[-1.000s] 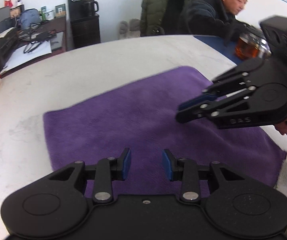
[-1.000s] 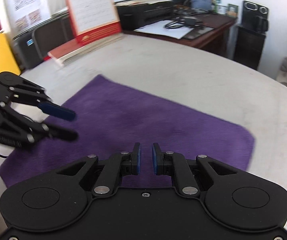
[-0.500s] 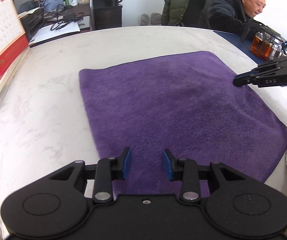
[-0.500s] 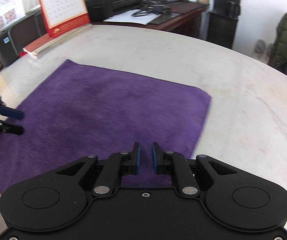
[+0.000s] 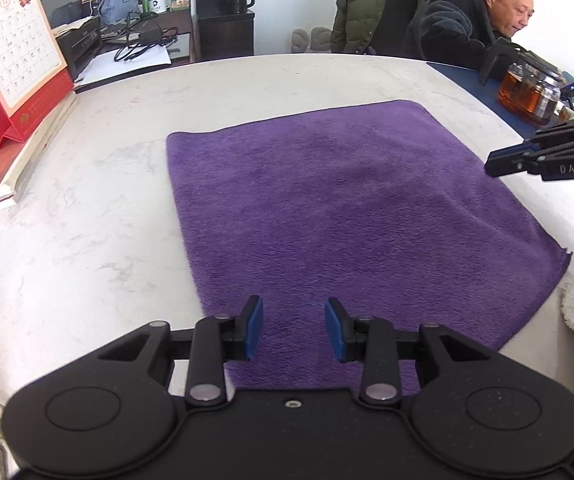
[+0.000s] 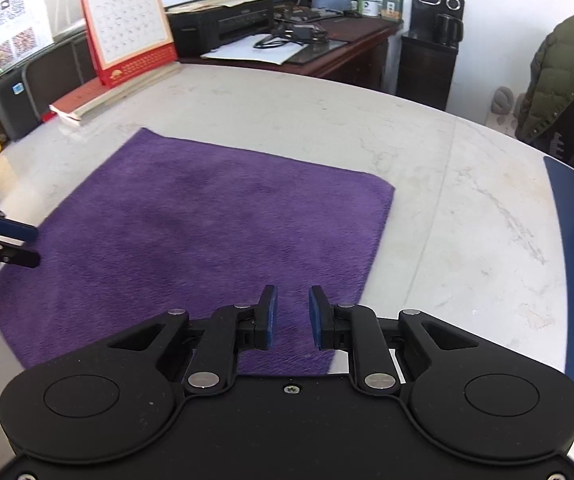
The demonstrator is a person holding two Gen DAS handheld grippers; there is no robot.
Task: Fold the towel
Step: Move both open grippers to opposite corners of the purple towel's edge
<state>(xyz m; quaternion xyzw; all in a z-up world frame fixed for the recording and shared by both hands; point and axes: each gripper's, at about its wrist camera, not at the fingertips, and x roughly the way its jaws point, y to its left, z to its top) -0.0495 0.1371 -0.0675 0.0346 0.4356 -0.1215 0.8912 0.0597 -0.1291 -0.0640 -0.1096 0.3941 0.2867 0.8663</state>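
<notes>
Purple towel [image 5: 327,208] flat, unfolded; left gripper [image 5: 294,330] part open, empty; right gripper [image 6: 291,316] jaws just opening, empty. Risk: narrow gaps skid over the near edge, bunching it

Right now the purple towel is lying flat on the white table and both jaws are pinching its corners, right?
Not quite. The purple towel does lie flat on the white table, but nothing is pinched. In the left wrist view the left gripper has open jaws with nothing between them; in the right wrist view the right gripper is also empty, its jaws having just opened further.
</notes>
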